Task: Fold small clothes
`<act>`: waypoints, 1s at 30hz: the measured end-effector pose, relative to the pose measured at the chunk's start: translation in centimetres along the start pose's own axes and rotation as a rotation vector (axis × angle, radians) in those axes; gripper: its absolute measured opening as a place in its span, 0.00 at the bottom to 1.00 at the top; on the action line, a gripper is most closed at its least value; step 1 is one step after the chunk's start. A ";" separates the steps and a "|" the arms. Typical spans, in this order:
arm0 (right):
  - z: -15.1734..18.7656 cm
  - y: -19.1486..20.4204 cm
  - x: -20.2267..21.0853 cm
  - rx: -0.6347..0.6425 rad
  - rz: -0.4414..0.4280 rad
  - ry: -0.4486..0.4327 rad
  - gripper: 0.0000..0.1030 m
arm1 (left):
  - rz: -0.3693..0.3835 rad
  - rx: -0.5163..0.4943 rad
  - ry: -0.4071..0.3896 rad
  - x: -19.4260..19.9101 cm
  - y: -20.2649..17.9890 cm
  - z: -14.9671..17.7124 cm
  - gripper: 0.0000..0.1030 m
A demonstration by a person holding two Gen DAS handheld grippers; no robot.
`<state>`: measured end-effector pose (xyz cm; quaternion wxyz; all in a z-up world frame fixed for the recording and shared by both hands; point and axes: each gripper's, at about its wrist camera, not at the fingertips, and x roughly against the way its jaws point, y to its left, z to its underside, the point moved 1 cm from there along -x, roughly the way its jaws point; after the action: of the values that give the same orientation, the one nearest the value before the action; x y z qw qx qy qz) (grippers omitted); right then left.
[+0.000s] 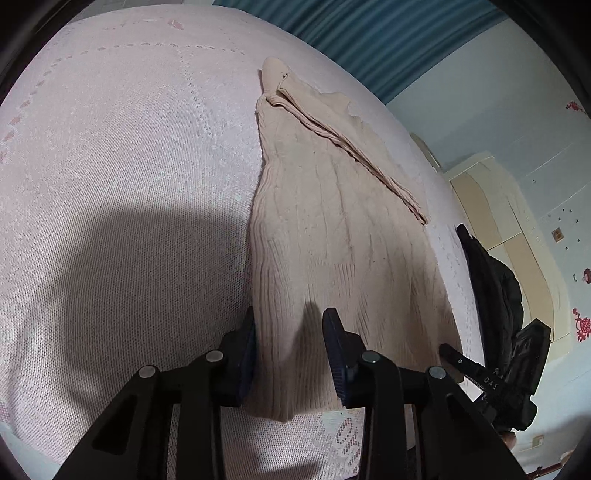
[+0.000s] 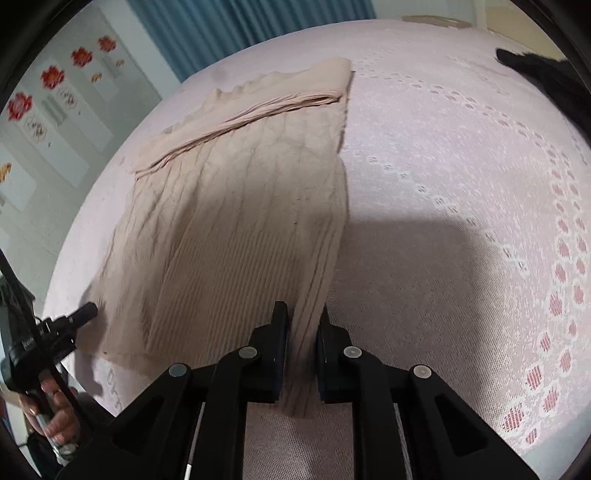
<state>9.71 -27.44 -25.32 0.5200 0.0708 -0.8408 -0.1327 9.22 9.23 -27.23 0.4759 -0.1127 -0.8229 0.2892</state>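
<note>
A beige ribbed knit garment [image 1: 332, 221] lies flat on a pink lace bedspread [image 1: 129, 166], with a folded strip [image 1: 351, 147] lying slantwise across its far end. My left gripper [image 1: 291, 317] is shut on the garment's near left corner, with thick bunched cloth between its pads. In the right wrist view the garment [image 2: 229, 221] runs away from me. My right gripper [image 2: 303, 310] is shut on its near right corner, a narrow fold pinched between the jaws. The left gripper [image 2: 85, 312] shows at the garment's left edge, held by a hand [image 2: 51, 406].
The bedspread [image 2: 443, 184] stretches wide on both sides of the garment. A black item [image 2: 535, 66] lies at the far right of the bed. A dark bundle [image 1: 491, 288] sits at the bed's right edge. Blue curtain [image 1: 369, 33] and cream cabinet [image 1: 491, 221] stand beyond.
</note>
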 end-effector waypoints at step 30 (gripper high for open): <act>0.8 -0.8 1.2 -0.040 -0.132 -0.017 0.05 | 0.126 0.121 -0.014 1.6 1.6 1.0 0.06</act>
<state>8.48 -28.40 -24.85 0.5044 0.1148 -0.8358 -0.1839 7.39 10.83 -27.40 0.4571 -0.1331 -0.7984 0.3687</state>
